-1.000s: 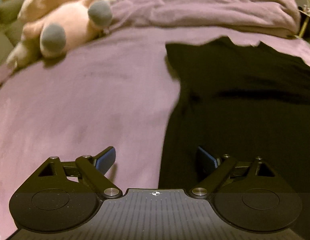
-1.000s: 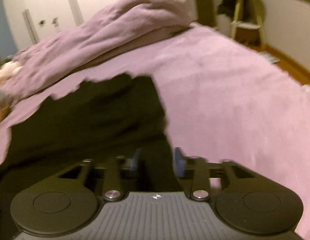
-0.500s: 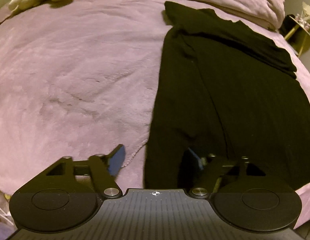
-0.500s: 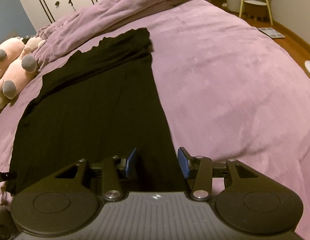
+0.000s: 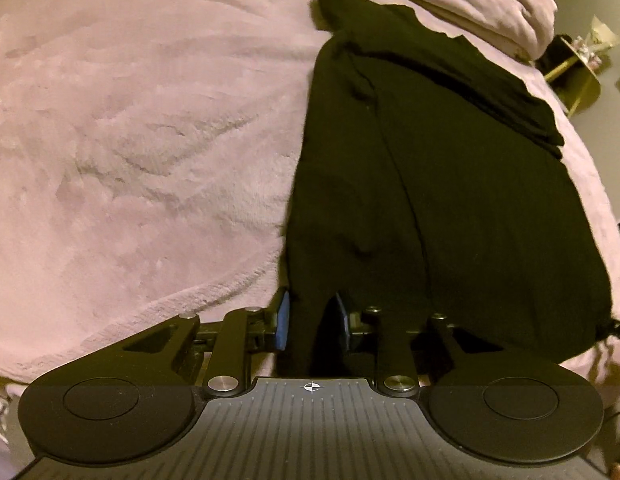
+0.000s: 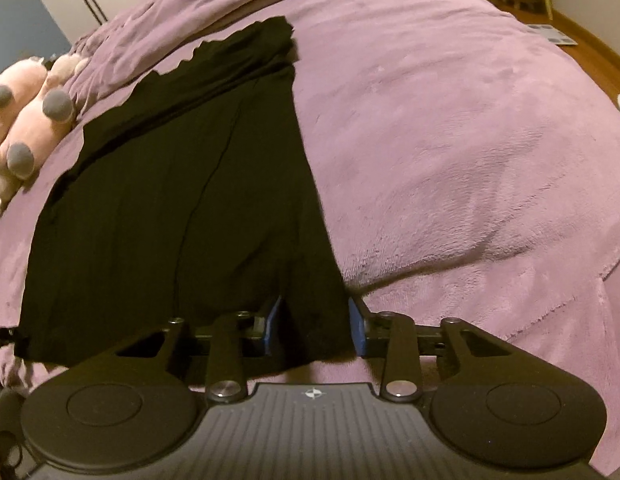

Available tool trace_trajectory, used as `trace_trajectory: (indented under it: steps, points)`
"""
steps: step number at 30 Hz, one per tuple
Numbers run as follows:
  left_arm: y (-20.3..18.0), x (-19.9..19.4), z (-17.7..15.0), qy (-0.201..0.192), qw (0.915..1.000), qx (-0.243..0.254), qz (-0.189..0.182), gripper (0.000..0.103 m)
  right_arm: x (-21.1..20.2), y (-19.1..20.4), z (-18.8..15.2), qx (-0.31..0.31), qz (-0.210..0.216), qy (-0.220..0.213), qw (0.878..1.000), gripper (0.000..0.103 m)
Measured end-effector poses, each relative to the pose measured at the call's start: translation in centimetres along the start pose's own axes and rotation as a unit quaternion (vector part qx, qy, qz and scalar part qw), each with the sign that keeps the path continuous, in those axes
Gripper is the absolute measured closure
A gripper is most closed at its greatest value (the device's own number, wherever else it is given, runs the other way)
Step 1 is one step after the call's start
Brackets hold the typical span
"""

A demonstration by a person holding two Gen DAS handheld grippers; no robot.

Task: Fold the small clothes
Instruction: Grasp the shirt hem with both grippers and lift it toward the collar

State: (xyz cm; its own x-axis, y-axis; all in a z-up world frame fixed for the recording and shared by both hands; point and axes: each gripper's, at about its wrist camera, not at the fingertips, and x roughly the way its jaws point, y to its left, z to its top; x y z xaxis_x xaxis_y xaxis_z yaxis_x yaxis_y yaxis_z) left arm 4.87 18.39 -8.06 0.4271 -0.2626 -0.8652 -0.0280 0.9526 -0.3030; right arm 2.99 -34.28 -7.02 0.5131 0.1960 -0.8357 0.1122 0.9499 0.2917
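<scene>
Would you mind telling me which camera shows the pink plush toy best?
The right wrist view: the pink plush toy lies in plain sight at the left edge, beside the black garment. The left wrist view shows nothing recognisable of it.

The black garment (image 5: pixel 449 200) is thin, matt cloth. The purple blanket (image 6: pixel 449 140) beneath looks plush and fuzzy. The pink toy (image 6: pixel 26 120) is soft fleece.

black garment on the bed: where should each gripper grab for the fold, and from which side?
Take the black garment at its near hem, one corner per gripper, coming in from the bed's near edge. It lies flat and lengthwise on the purple blanket, so the near corners are its free edges. The left gripper and right gripper each have their fingers astride a near corner, with fabric between them.
</scene>
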Motion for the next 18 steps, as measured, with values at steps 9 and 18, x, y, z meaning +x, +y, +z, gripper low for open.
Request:
trace_trajectory:
  steps: [9, 18]
  points:
    - [1.5, -0.1, 0.2, 0.03, 0.9972, -0.032, -0.06, 0.096, -0.2, -0.1, 0.1, -0.02, 0.026, 0.016, 0.999, 0.095]
    - [-0.2, -2.9, 4.5, -0.013, 0.9862, -0.063, -0.152, 0.097, -0.5, -0.4, 3.9, 0.081, 0.153, 0.022, 0.985, 0.096]
